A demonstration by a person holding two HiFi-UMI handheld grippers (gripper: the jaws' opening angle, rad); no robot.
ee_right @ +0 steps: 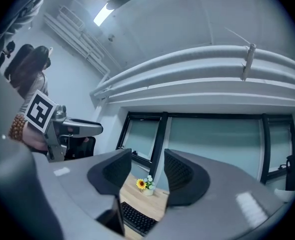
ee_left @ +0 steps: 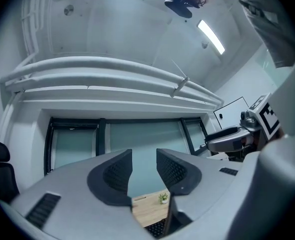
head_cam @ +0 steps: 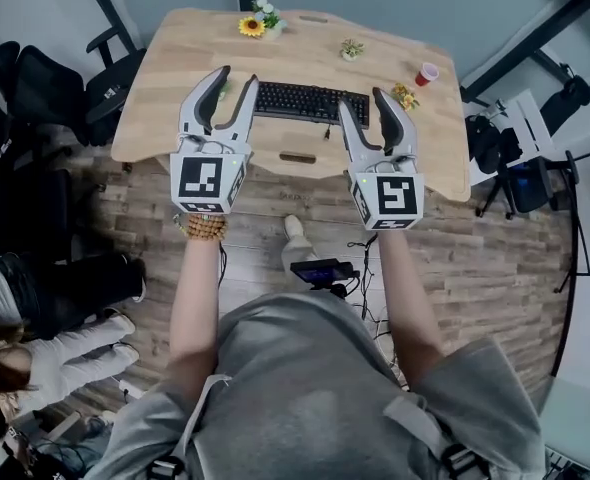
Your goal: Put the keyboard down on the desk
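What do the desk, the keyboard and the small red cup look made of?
Desk: wood or wood-look laminate, matte, pale with visible grain.
Keyboard: black plastic by the look, matte keys.
Cup: red, perhaps plastic or paper; too small to tell.

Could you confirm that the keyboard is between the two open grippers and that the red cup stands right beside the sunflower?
Not quite: the head view shows the red cup at the desk's right side, well away from the sunflower. The rest holds: the keyboard is between the left gripper and the right gripper, both with jaws apart.
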